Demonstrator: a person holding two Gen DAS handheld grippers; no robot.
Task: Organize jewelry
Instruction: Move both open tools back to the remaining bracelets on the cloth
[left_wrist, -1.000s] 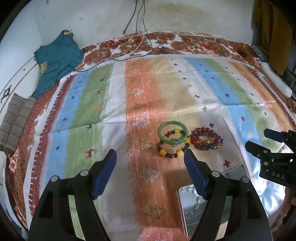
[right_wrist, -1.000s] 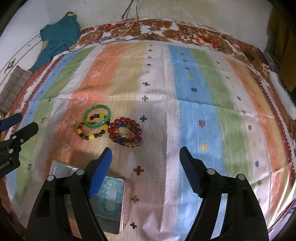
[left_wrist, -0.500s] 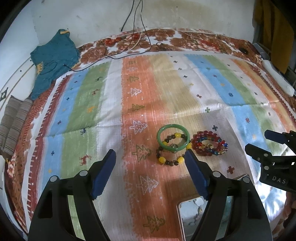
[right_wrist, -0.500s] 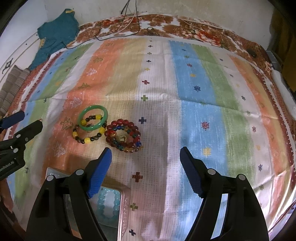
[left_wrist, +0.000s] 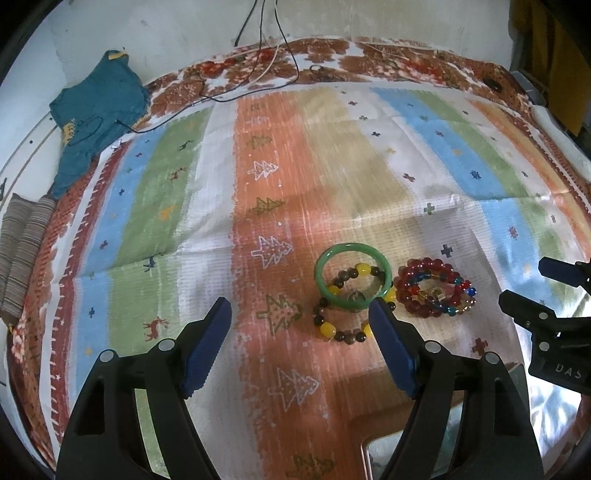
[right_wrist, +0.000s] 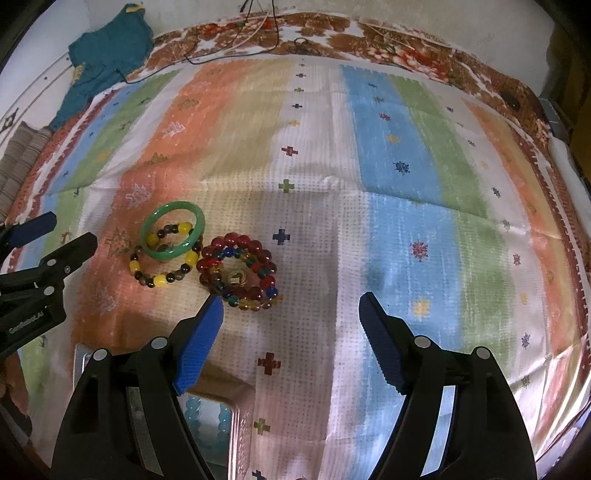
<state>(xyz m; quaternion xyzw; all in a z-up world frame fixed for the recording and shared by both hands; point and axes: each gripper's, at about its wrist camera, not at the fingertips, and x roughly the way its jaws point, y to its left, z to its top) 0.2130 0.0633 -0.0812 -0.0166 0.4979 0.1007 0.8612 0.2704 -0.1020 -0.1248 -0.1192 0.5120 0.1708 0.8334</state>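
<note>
Bed lot: jewelry awaiting sorting

Striped bedspread (right_wrist: 406, 206); metal tin (right_wrist: 236, 424) near edge; left gripper (left_wrist: 299, 321), right gripper (right_wrist: 290, 312), fingers apart, empty; green bangle (right_wrist: 173, 236) overlapping yellow-bead bracelet (right_wrist: 162, 271); red bead bracelet (right_wrist: 238, 271) beside. Risk: lifting bangle may drag the overlapped bracelet.

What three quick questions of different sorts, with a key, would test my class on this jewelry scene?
1. True or false: the green bangle lies partly on top of the yellow and brown bead bracelet.
2. Multiple choice: the right gripper is A) shut on a bracelet, B) open and holding nothing, C) out of view.
3. Fill in: in the right wrist view, pale blue beads lie inside a metal ____ at the near edge.

Key: 1 true. 2 B. 3 tin. The left gripper is open too, and the red bead bracelet rests on the striped cloth beside the bangle.
</note>
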